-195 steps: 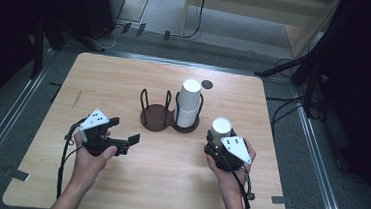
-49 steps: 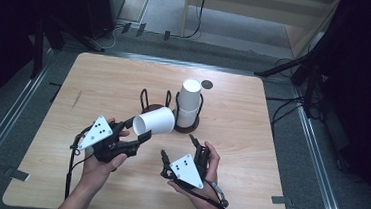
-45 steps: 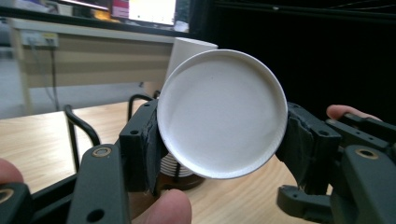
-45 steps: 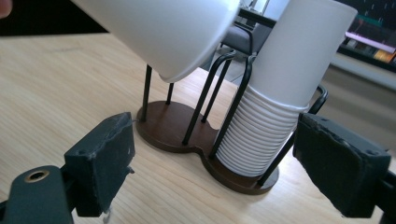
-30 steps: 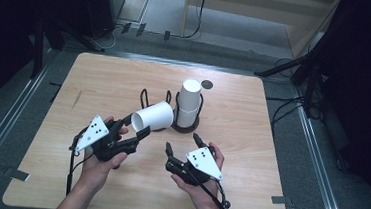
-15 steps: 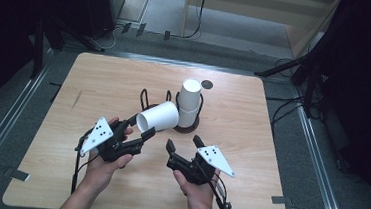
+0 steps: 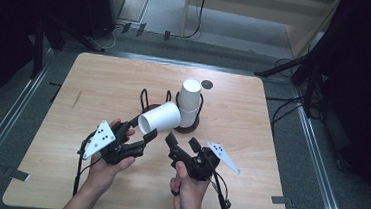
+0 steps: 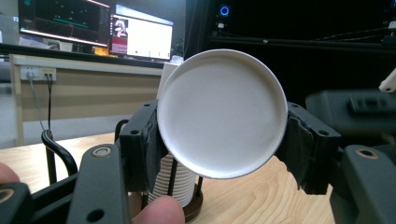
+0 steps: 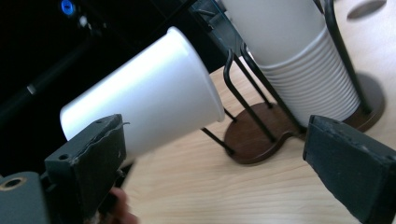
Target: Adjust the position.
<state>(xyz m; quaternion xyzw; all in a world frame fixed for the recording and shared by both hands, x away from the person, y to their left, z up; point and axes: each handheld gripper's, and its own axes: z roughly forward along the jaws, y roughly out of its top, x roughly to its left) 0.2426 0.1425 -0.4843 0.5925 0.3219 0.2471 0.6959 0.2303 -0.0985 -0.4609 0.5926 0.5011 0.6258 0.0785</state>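
Left gripper (image 7: pixel 137 132): pinching a white cup (image 7: pixel 159 117), tilted above the table (image 7: pixel 100 82).
Right gripper (image 7: pixel 181 144): jaws have just been opening, nothing between them.
Stack (image 7: pixel 189 105): in the rack (image 7: pixel 172 117), right of the cup.

Two hand-held grippers, left (image 7: pixel 140 130) and right (image 7: pixel 181 142), one loose cup (image 7: pixel 159 117), one cup stack (image 7: pixel 189 101), one rack (image 7: pixel 191 126).

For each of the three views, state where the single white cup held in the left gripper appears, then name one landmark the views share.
High view: the white cup lies tilted at centre, left of the cup stack.
Left gripper view: the cup sits at centre, its round base facing the camera, clamped between the jaws.
Right gripper view: the cup lies upper left, tilted.
Shared landmark: the cup stack in its wire holder.
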